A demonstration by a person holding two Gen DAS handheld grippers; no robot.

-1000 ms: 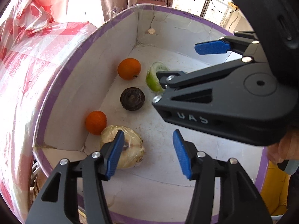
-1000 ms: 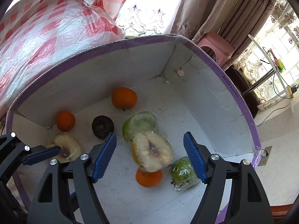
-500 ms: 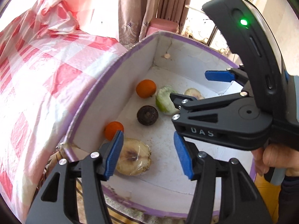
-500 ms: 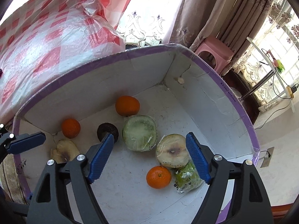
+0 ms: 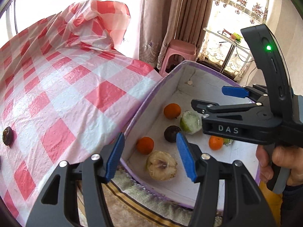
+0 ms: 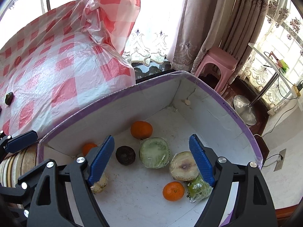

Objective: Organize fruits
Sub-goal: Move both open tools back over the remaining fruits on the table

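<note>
A white box (image 6: 123,109) with a purple rim holds the fruit: oranges (image 6: 141,129) (image 6: 173,191), a dark round fruit (image 6: 125,155), a wrapped green half (image 6: 154,152), a wrapped pale half (image 6: 182,165) and a bagged green fruit (image 6: 198,189). My right gripper (image 6: 151,137) hangs open above them, nothing between its fingers. My left gripper (image 5: 150,135) is open and empty over the box's (image 5: 157,98) near corner, above another pale half (image 5: 161,167) and a small orange (image 5: 144,145). A dark fruit (image 5: 7,136) lies on the checked table.
The table's red-and-white plastic cloth (image 5: 66,94) meets the box's left side. A pink stool (image 6: 215,60), curtains and a lamp stand (image 6: 244,109) lie beyond the box. A striped mat (image 5: 132,198) shows under its near edge. A hand (image 5: 280,160) holds the right gripper.
The right gripper opened and dropped the wrapped pale half, which now lies beside the front orange. Both grippers rose out of the box, and the left view swung toward the table.
</note>
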